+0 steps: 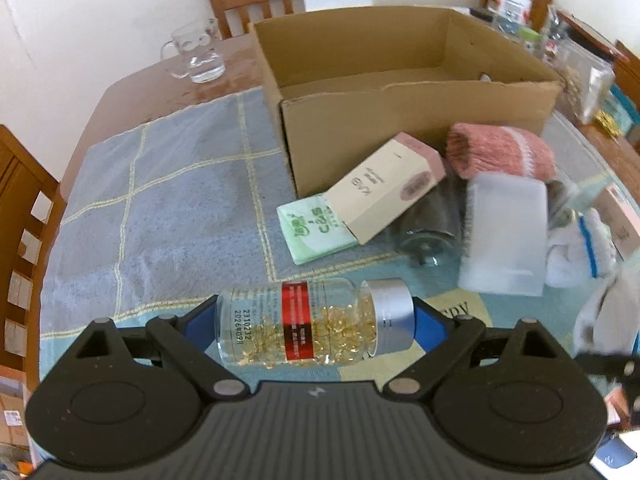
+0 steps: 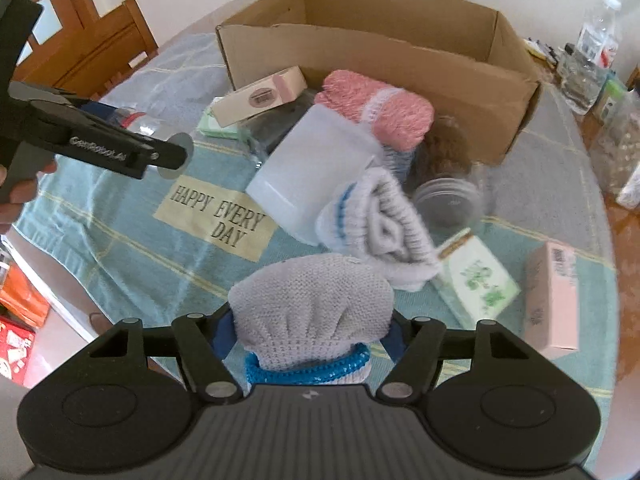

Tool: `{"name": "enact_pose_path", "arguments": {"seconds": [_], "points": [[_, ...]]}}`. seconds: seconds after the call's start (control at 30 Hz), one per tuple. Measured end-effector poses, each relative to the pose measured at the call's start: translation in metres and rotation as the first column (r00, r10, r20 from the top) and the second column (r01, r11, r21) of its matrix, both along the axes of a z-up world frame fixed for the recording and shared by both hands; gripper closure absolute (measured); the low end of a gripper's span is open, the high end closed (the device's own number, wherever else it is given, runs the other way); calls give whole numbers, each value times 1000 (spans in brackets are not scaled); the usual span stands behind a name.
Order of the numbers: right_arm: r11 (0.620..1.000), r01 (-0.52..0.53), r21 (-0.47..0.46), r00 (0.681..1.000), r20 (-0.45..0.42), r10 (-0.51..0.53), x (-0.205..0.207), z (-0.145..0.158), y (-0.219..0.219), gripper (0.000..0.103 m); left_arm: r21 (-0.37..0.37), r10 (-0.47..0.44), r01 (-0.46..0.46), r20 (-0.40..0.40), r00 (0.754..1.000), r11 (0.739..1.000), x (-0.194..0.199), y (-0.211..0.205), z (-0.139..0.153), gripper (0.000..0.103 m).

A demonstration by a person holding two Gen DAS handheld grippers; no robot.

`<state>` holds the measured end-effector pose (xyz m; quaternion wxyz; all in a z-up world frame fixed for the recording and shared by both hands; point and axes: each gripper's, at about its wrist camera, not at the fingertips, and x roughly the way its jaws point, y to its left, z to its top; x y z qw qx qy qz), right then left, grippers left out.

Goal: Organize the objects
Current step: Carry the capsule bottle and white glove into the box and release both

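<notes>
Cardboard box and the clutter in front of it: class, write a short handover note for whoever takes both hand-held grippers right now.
Left hand-held gripper: shut on the capsule bottle, held sideways above the towel.
Right hand-held gripper: shut on a grey knit glove.
Cardboard box: open, looks nearly empty from here.
Left to do: both held items, plus the pink knit roll, frosted container, white glove, cartons and packets still outside the box.

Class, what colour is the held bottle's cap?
Silver cap, clearest in the left wrist view.
</notes>
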<state>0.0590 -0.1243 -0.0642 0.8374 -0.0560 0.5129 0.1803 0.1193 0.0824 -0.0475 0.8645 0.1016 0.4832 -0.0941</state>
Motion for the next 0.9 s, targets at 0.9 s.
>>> {"name": "enact_pose_path", "arguments": {"seconds": [0.9], "points": [[996,-86,24,982,171,81,111,106,-52,29,-77,-19,25,83,996,997,72,-58,98,9]]}}
